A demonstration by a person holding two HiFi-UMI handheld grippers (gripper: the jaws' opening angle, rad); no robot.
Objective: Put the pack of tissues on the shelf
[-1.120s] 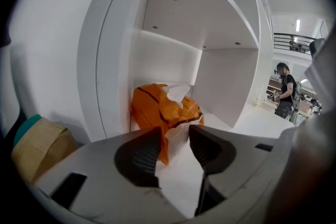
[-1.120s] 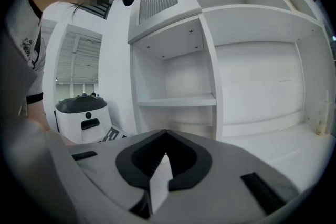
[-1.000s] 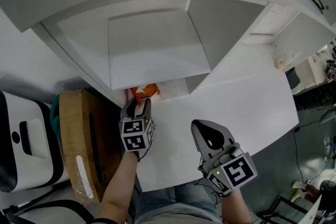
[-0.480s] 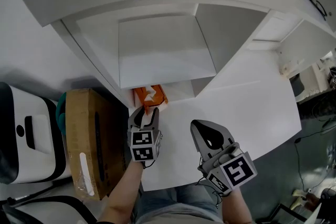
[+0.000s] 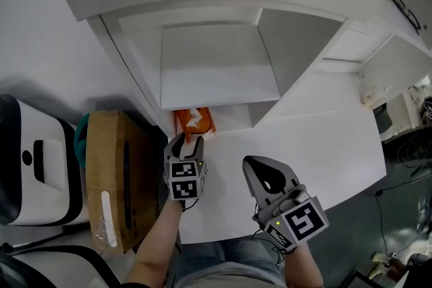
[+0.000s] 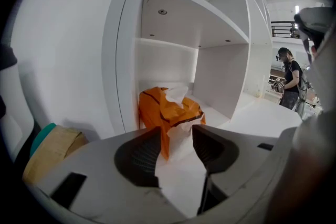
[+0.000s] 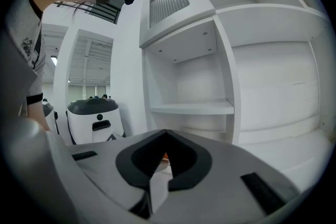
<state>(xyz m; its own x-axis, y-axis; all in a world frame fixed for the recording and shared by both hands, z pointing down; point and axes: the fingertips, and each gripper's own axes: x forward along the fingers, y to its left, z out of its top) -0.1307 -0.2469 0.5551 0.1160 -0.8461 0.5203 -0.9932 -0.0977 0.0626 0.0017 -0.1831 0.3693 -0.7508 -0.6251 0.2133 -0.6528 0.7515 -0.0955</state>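
Note:
The orange pack of tissues (image 5: 194, 121) lies at the mouth of the white shelf unit's lowest cubby (image 5: 229, 117), with a white tissue sticking out of its top (image 6: 176, 94). My left gripper (image 5: 188, 140) points at the pack from the table side. Its jaws have just been opening and now stand apart (image 6: 176, 131). The pack (image 6: 168, 107) sits just past the fingertips, and no pad presses on it. My right gripper (image 5: 251, 162) hovers over the table to the right, shut with its tips meeting (image 7: 166, 132) and holding nothing.
A cardboard box (image 5: 111, 179) stands left of the table (image 5: 304, 138), and a white-and-black machine (image 5: 34, 158) stands beyond it. Upper shelves (image 7: 191, 107) rise above the cubby. A person (image 6: 287, 78) stands far off to the right.
The left jaws have spread and come off the orange pack, which stays in the cubby's mouth. The left gripper has drawn back slightly. The right gripper has kept still.

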